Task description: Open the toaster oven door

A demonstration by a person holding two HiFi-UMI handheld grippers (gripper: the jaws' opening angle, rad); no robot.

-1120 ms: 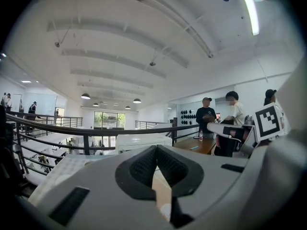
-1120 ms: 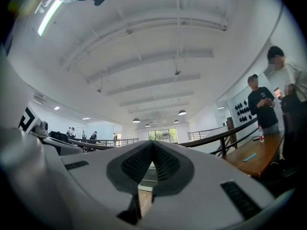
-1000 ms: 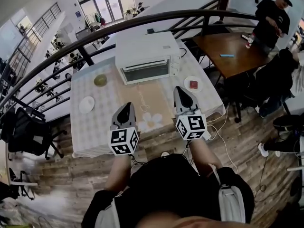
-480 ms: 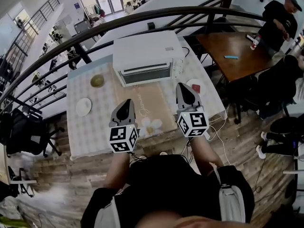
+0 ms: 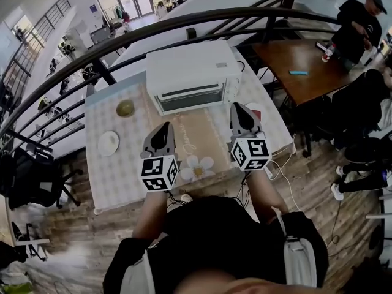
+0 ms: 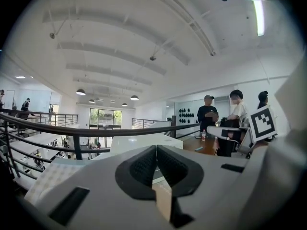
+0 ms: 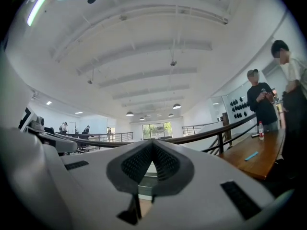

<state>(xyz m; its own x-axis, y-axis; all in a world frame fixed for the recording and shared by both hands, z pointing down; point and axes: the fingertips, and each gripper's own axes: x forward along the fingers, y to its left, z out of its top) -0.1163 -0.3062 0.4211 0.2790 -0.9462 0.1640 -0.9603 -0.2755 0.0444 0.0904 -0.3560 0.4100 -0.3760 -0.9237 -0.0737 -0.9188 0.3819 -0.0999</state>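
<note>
A white toaster oven [image 5: 192, 75] stands at the far side of the checked table [image 5: 116, 170], its glass door [image 5: 188, 98] closed and facing me. My left gripper [image 5: 163, 131] hovers over the table's near half, left of the oven's front, jaws shut and empty. My right gripper [image 5: 241, 114] hangs near the oven's right front corner, also shut with nothing held. In the left gripper view the oven's top [image 6: 144, 142] shows beyond the closed tips [image 6: 156, 147]. The right gripper view looks up past closed tips [image 7: 152, 142] at the ceiling.
A green bowl [image 5: 125, 108] and a white plate [image 5: 108, 143] lie on the table's left. A runner with a flower [image 5: 197, 167] lies in front of the oven. A black railing [image 5: 184, 23] curves behind the table. People stand by a wooden table [image 5: 300, 72] to the right.
The view has shifted slightly; both grippers edged a little toward the oven, staying shut. The oven door stays closed.
</note>
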